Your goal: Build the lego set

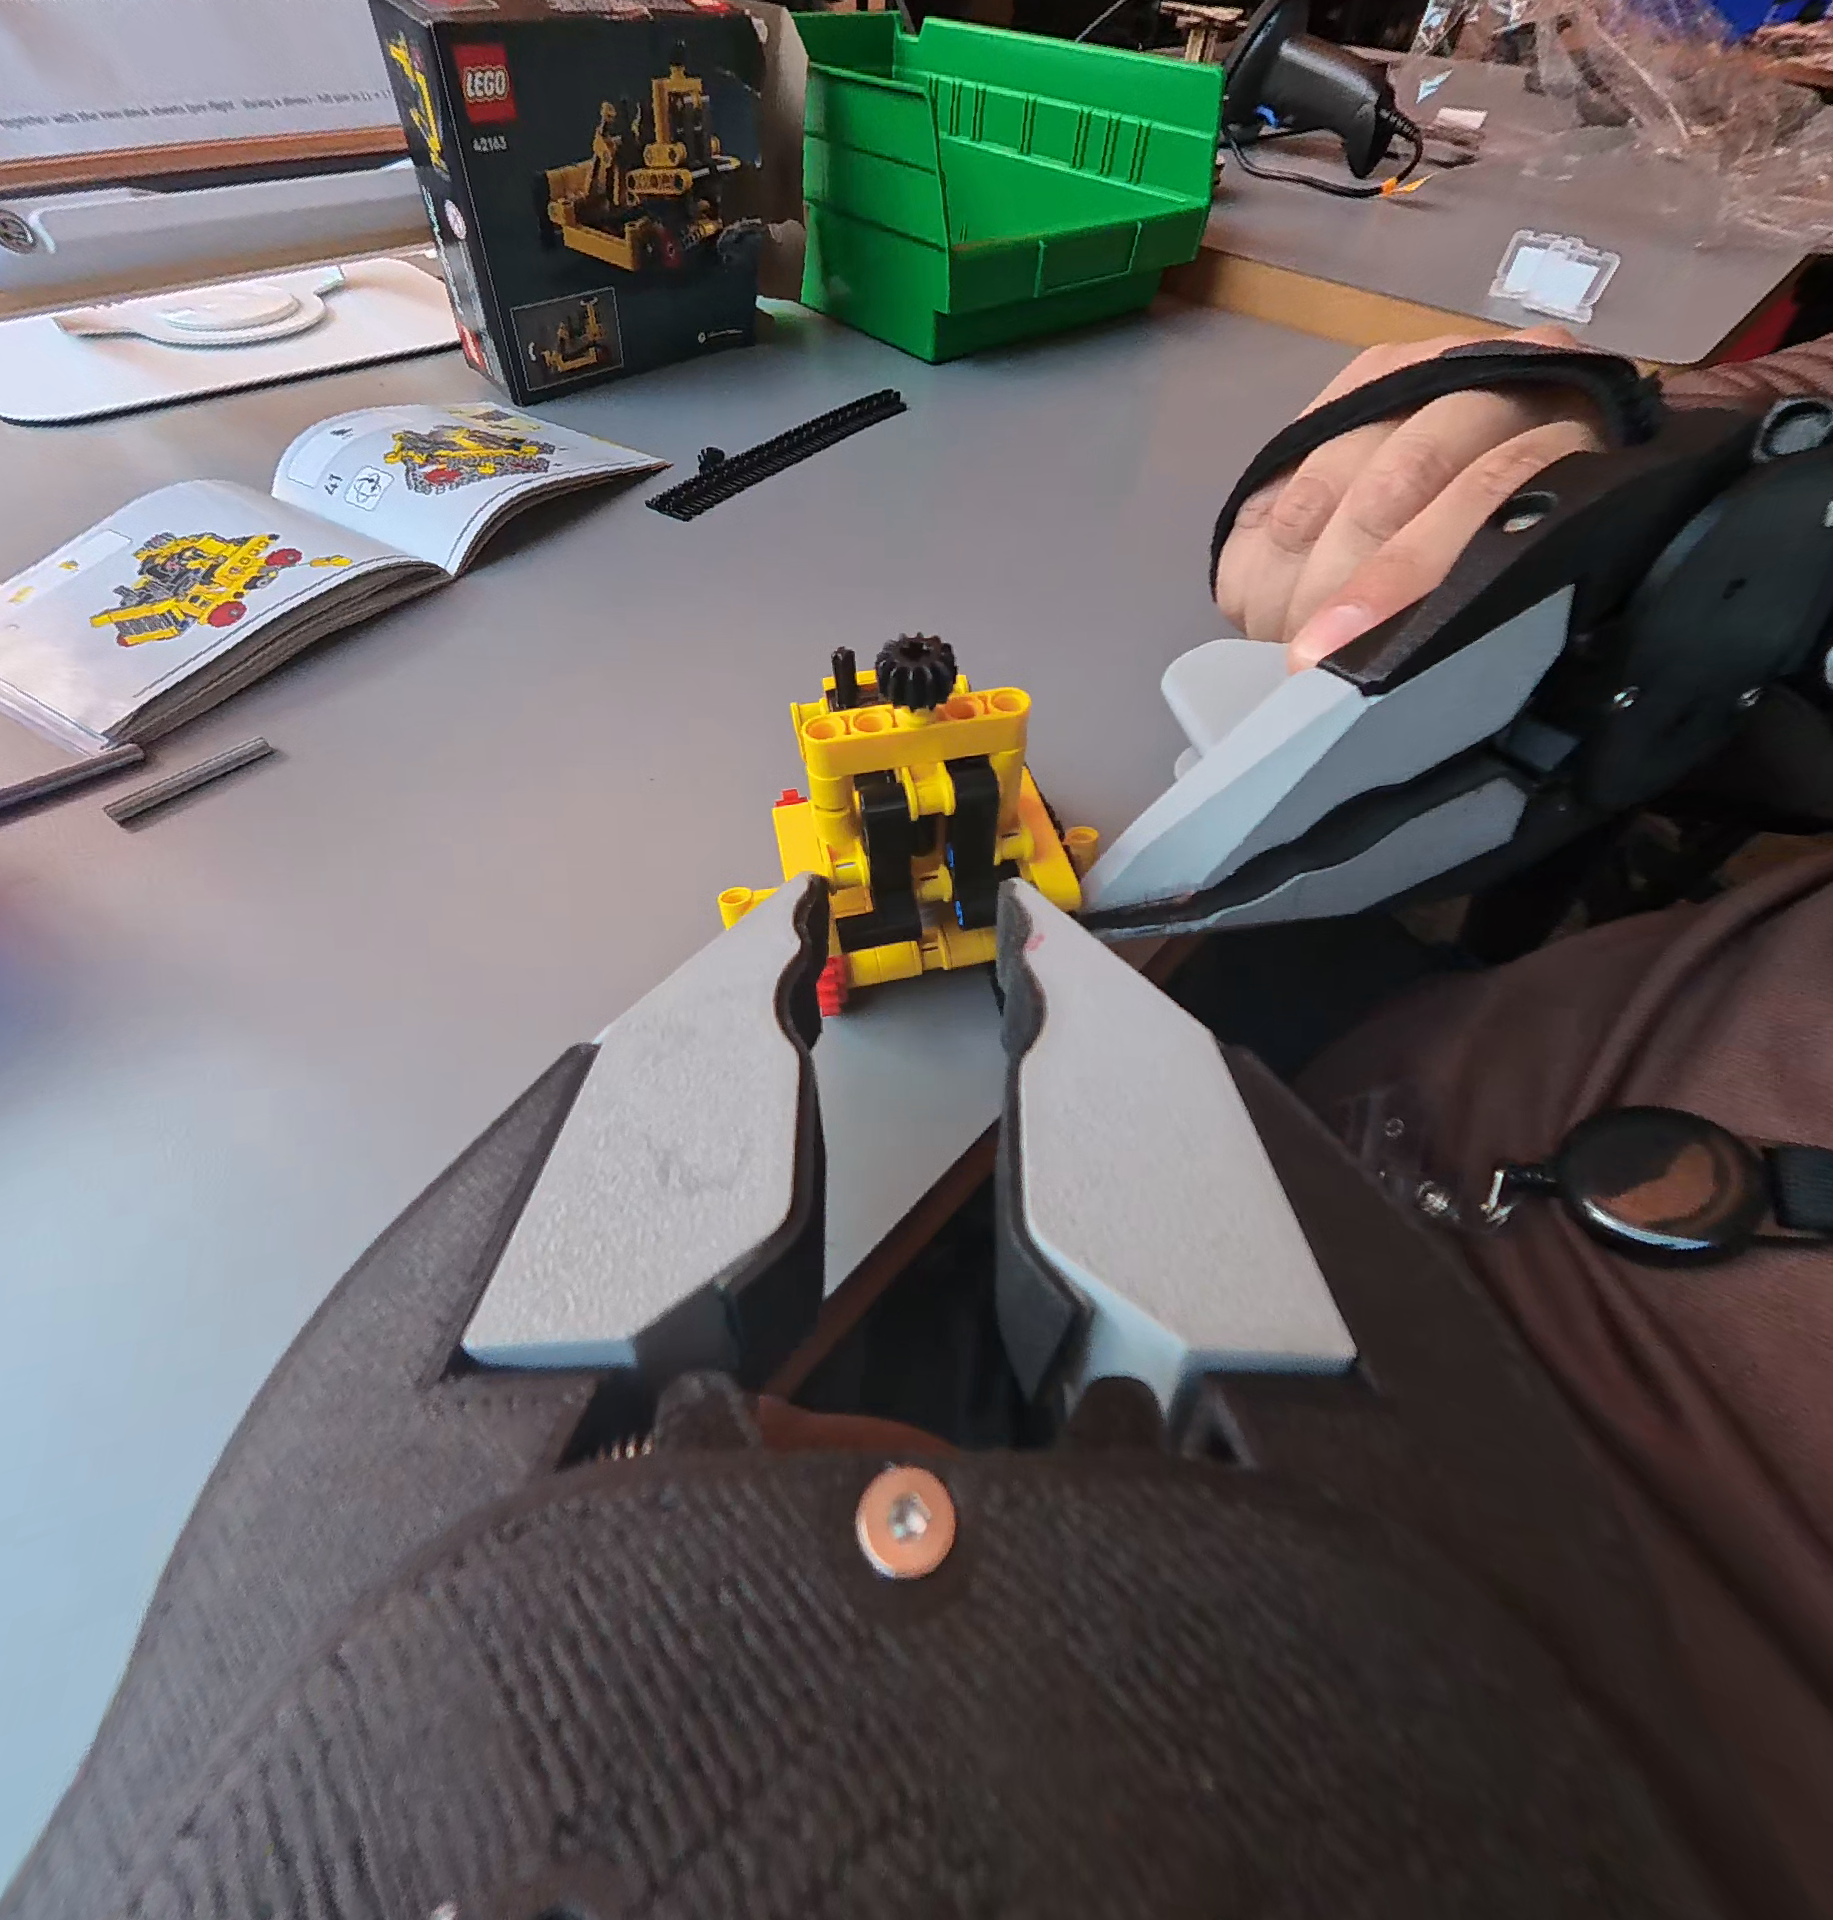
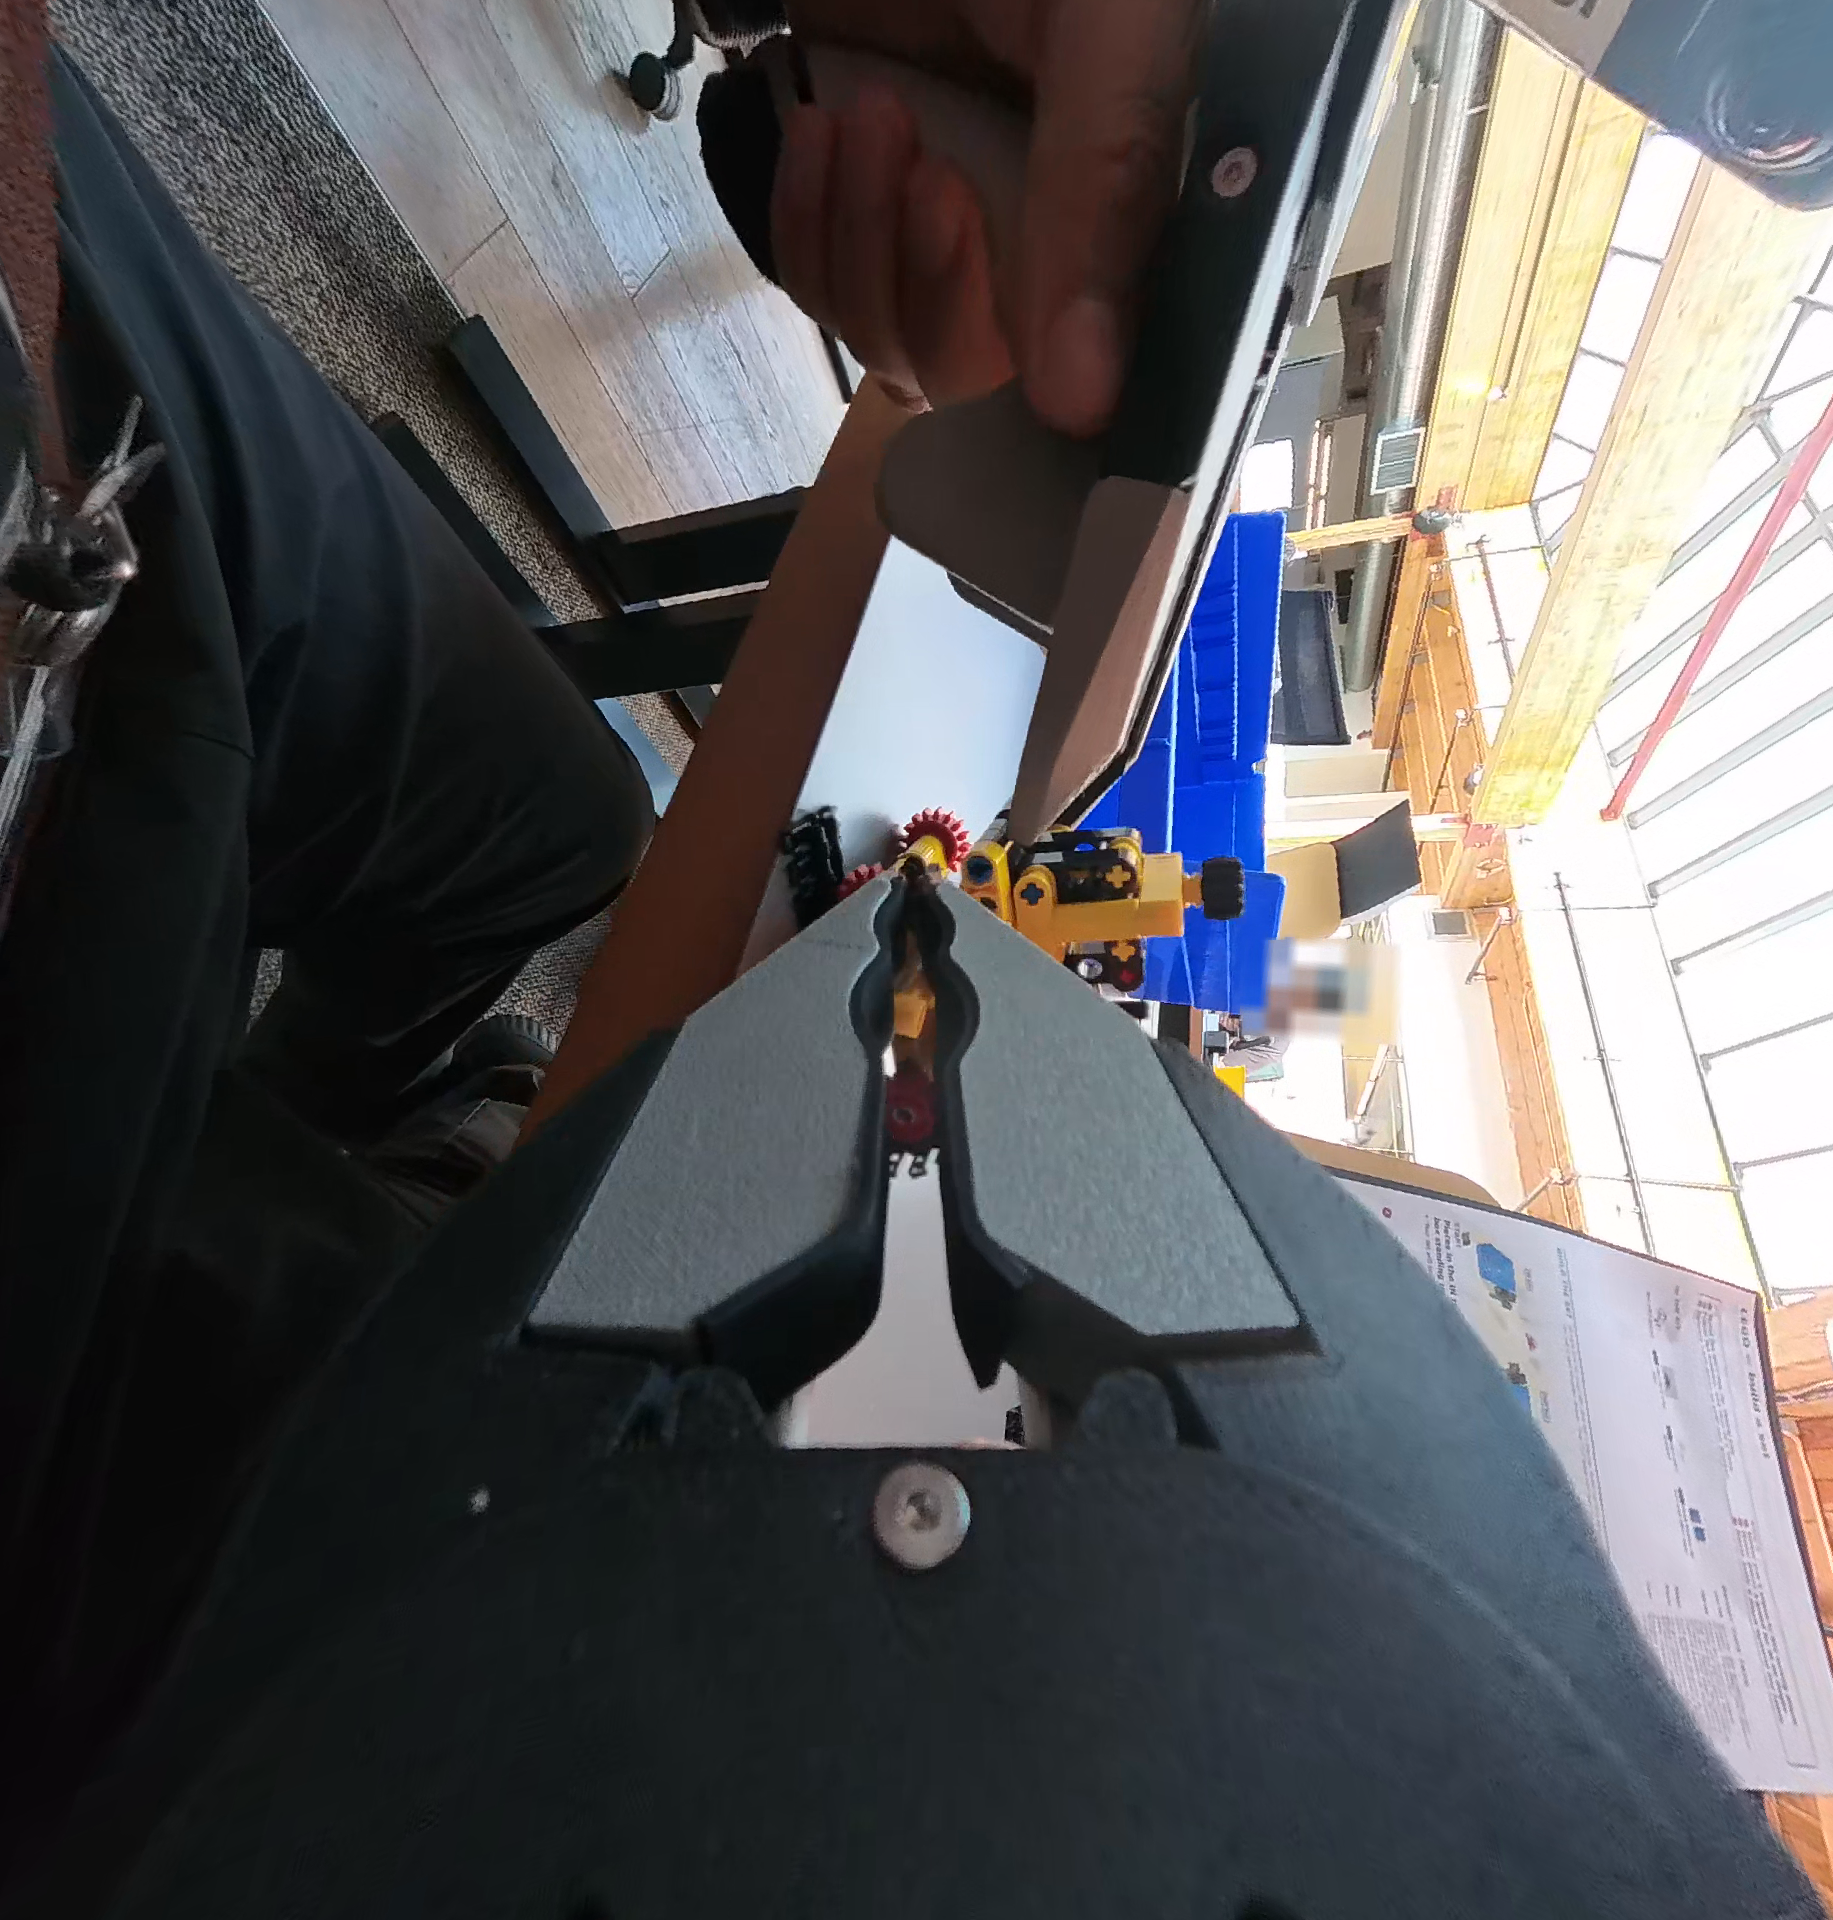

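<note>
Left gripper (image 1: 907, 925): grey two-finger tool nearest the lens; jaws parted, straddling the near end of the model, seemingly not clamped.
Model (image 1: 912, 831): small yellow-and-black plastic brick vehicle with a black gear on top, on the grey table (image 1: 372, 987) near its edge, between both tools.
Right gripper (image 2: 914, 883): jaws almost closed, pinching a thin yellow part at the model's right side.
Handling: judged light and rigid, but press-fit joints may separate; hold the yellow frame, not gears or pins.
Left wrist view only: open instruction booklet (image 1: 268, 561), black set box (image 1: 579, 187), green plastic bin (image 1: 995, 187), black toothed strip (image 1: 777, 452).
Right wrist view only: red gears (image 2: 935, 836) on the model's side; blue bin (image 2: 1213, 748) beyond.
</note>
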Available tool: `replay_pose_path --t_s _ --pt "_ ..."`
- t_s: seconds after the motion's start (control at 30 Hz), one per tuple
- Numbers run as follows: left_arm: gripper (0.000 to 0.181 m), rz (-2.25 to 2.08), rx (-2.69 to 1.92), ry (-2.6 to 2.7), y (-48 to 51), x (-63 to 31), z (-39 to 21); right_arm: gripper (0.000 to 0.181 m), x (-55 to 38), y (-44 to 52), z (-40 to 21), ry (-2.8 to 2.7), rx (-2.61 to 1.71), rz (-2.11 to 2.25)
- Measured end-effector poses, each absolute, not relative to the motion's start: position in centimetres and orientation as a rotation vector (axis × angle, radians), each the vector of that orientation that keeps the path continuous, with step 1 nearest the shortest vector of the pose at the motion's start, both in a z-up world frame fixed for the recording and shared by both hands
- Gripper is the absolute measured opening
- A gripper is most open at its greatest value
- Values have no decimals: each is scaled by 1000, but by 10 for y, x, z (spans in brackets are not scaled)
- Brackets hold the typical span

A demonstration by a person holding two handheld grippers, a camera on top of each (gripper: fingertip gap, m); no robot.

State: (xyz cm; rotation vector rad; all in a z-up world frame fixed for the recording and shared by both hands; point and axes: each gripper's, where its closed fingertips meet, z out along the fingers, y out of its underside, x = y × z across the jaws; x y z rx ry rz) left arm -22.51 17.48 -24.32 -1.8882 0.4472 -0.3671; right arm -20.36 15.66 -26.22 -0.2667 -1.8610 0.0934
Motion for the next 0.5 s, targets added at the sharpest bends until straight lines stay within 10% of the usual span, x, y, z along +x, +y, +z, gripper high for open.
replay_pose_path --t_s 0.5 --pt "30 -387 -1881 421 173 -222 -243 0 -202 151 -264 -1847 -200 53"
